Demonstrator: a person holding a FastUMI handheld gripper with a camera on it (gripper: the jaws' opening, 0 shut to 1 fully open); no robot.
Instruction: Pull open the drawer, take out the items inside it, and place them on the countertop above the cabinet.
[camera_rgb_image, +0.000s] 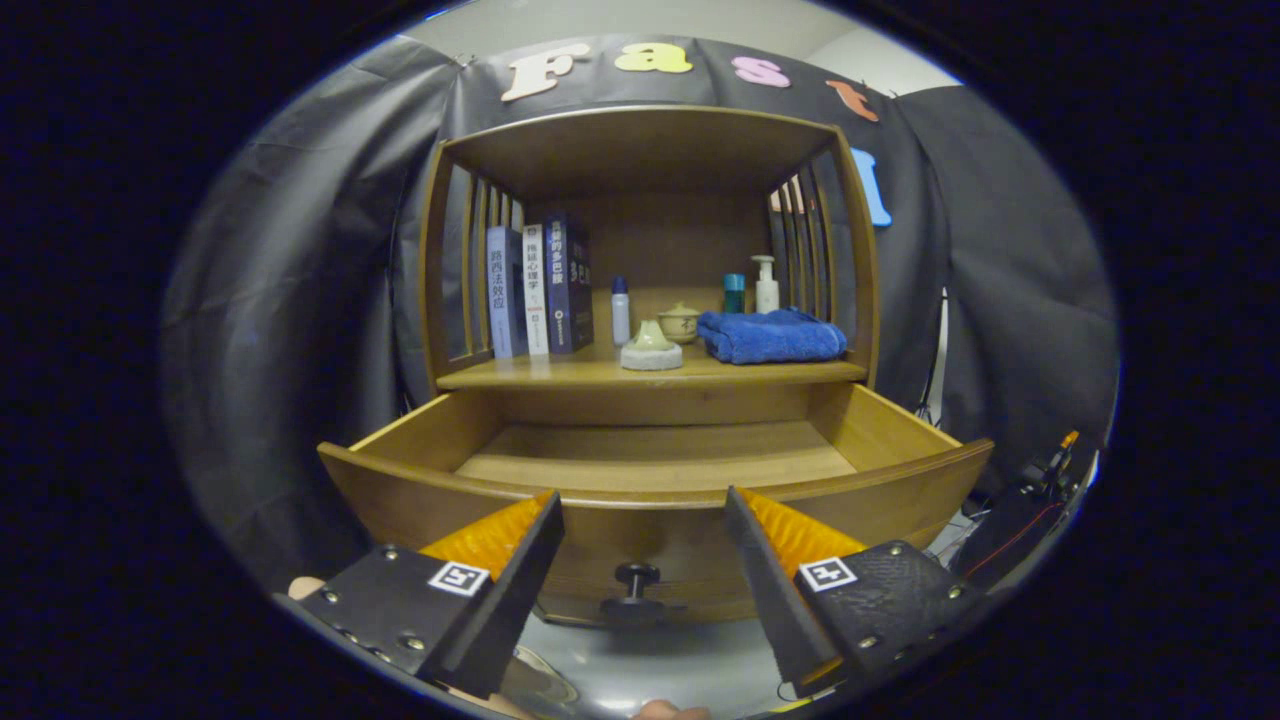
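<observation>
The camera rides on the tool (640, 500), facing the cabinet (650, 150) head-on, near its open drawer (655, 500), seemingly slightly above it.

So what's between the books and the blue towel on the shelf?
In the gripper view, between the books and the blue towel stand a small bottle, a pale dish and a lidded pot. The tool is open, in front of the drawer.

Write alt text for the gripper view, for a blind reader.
An open gripper hangs before a pulled-out wooden drawer, its knob between the fingers; the visible drawer floor is bare. On the countertop above sit books, a blue towel and small bottles.
</observation>
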